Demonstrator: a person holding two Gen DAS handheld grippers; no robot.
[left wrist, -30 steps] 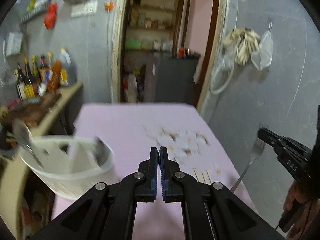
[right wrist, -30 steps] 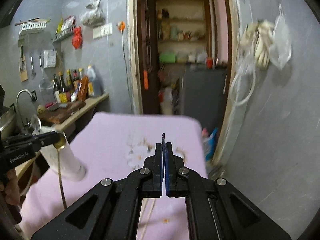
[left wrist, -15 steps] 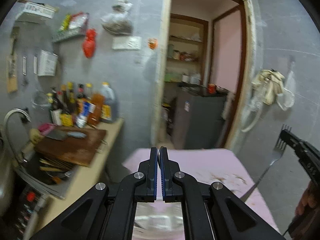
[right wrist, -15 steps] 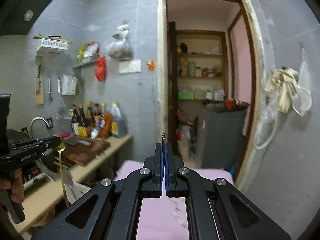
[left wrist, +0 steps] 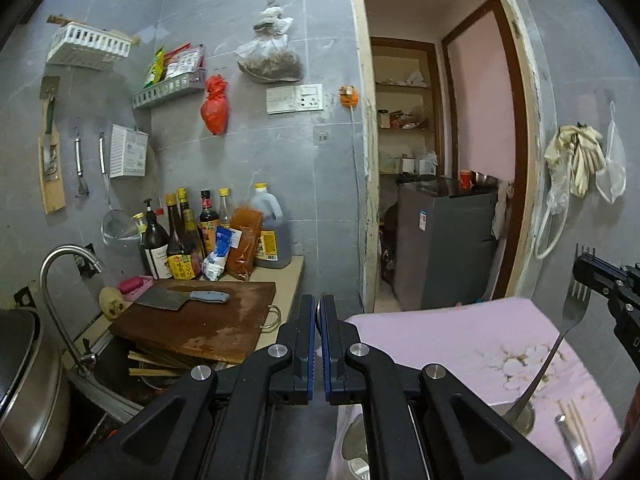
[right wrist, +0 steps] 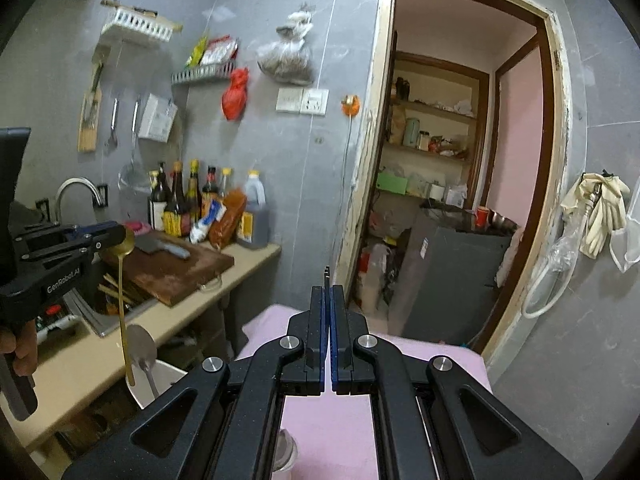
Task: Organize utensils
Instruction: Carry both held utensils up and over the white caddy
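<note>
Left gripper (right wrist: 114,236): clamped on the bowl of a gold spoon (right wrist: 125,304), handle hanging down above the white utensil holder (right wrist: 160,380).
Right gripper (left wrist: 580,268): clamped on the tines of a steel fork (left wrist: 560,344), handle slanting down over the pink tablecloth (left wrist: 460,340).
Tablecloth's near right corner: chopsticks (left wrist: 576,426).

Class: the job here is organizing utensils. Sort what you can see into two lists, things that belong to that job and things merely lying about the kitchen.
Part of the job:
- fork, held by the right gripper
- gold spoon, held by the left gripper
- white holder with a steel spoon
- chopsticks on the pink cloth

Lying about:
- cleaver
- cutting board
- sauce bottles
- faucet
</note>
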